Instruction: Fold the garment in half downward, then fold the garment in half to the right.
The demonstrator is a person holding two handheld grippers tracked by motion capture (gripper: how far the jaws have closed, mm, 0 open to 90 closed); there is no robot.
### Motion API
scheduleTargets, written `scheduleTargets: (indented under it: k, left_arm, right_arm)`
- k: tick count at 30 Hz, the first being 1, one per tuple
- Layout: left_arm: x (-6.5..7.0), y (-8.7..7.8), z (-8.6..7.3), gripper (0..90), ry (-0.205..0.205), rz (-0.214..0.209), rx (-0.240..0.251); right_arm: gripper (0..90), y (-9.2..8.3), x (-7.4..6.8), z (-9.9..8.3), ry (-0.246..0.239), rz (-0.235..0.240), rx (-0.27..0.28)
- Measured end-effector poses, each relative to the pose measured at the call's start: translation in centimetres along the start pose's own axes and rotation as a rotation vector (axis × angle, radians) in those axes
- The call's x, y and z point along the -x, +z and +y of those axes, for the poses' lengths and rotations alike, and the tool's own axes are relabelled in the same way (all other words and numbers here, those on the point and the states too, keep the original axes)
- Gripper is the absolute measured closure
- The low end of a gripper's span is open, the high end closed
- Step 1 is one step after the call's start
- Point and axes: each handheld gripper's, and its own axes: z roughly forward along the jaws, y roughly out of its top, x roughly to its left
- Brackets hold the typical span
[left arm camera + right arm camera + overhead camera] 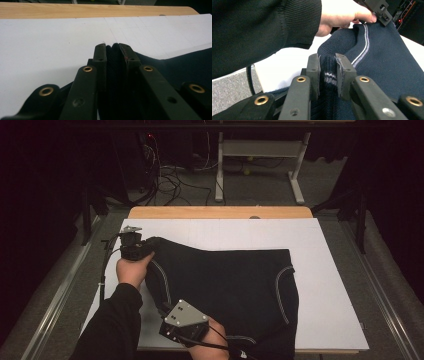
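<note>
Jaws of both grippers are pinched nearly closed on knit fabric: the left gripper point(134, 241) clamps a far corner of the dark navy sweater point(230, 285), while the right gripper point(181, 325) bites its ribbed, white-striped edge nearer the person. The sweater lies spread across the white board point(330, 270), its left side lifted. Gripping two points along one side probably serves to keep that edge taut for folding it over
</note>
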Motion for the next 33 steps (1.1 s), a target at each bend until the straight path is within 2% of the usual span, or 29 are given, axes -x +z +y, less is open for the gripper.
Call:
scheduleTargets:
  k: [5, 10, 16, 21, 27, 33]
  left_arm:
    - [-0.8, 0.1, -0.3, 73.7, -0.014, -0.004, -0.010]
    - [-2.0, -0.2, -0.7, 73.8, -0.011, -0.008, 0.003]
    - [-3.7, -0.7, -1.3, 73.8, -0.041, -0.004, 0.008]
    - [-5.4, -1.8, -1.6, 73.8, -0.060, 0.007, 0.014]
    - [-7.1, -3.6, -1.7, 73.7, -0.053, 0.025, 0.033]
    - [-8.7, -5.1, -2.0, 73.7, -0.063, 0.046, 0.045]
  right_arm:
    - [76.2, 0.5, -0.3, 0.0, 0.009, 0.017, -0.014]
    - [76.3, 1.4, -0.6, 0.0, -0.006, 0.030, -0.025]
    - [76.2, 2.5, -1.2, 0.7, -0.027, 0.054, -0.042]
    - [76.2, 3.4, -2.0, 1.5, -0.037, 0.067, -0.034]
    - [76.2, 4.6, -3.3, 2.2, -0.048, 0.090, -0.021]
    - [76.2, 5.7, -4.7, 3.2, -0.072, 0.106, -0.015]
